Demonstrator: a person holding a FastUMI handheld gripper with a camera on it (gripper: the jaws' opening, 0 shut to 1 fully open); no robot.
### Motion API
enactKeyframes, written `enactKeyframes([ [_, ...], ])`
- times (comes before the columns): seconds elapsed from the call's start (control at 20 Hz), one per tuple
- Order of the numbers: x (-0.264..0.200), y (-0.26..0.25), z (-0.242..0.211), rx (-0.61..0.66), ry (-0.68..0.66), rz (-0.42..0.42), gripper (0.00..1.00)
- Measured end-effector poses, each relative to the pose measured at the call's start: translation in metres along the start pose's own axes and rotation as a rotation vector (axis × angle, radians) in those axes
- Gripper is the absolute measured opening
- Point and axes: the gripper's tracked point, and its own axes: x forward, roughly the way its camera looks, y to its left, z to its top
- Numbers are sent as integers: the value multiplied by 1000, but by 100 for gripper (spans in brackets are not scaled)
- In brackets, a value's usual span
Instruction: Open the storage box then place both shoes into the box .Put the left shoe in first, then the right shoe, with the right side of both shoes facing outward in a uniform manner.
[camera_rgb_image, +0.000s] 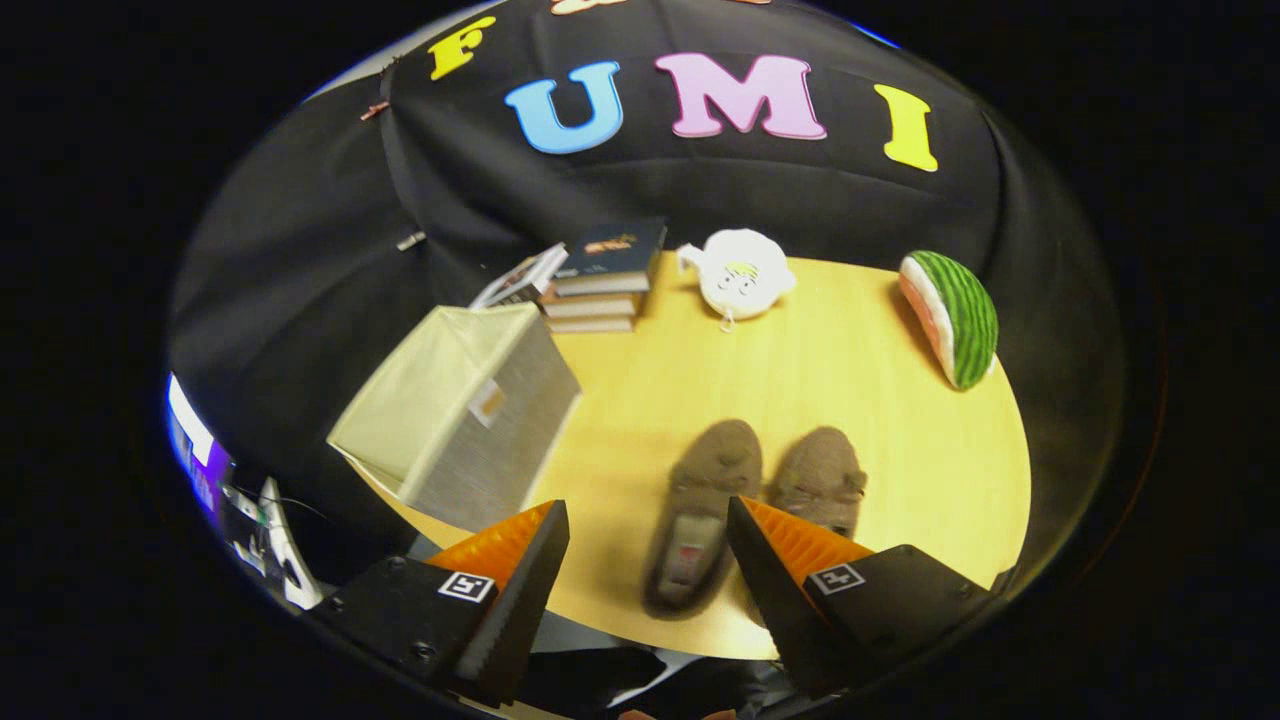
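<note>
- The gripper (648, 560) is seen with its two fingers spread wide apart, nothing held between them, raised above the near edge of a round wooden table (880, 380).
- Two brown shoes are set side by side on the table, toes pointing away toward the booth wall.
- The left shoe (703, 510) is seen in the gap between the fingers, its heel end nearest and its outline blurred.
- The right shoe (822, 478) lies just beside it, partly covered by the right-hand finger.
- The storage box (462, 410), pale and fabric-sided, stands on the table beyond the left-hand finger, well apart from the shoes; its top appears to be closed.
- A stack of books (600, 280) is placed behind the box, close to the wall.
- A white plush toy (742, 272) rests just beside the books.
- A watermelon-slice toy (950, 318) lies at the far right of the table.
</note>
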Motion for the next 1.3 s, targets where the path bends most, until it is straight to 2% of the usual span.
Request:
enactKeyframes([
  [0.1, 13, -12, -21, -1, 43, -21, 95],
  [0.2, 28, -27, -34, -13, 76, -48, 86],
  [0.35, 53, -45, -48, -47, 123, -94, 79],
  [0.55, 82, -53, -47, -58, 129, -112, 64],
  [0.75, 105, -65, -43, -46, 135, -198, 50],
  [0.85, 110, -62, -44, -16, 144, -212, 42],
  [0.9, 107, -65, -43, -4, 147, -237, 35],
  [1.0, 103, -65, -40, 55, 148, -247, 13],
  [1.15, 92, -60, -29, 92, 120, -244, 13],
  [1.3, 75, -44, -6, 100, 80, -205, 12],
])
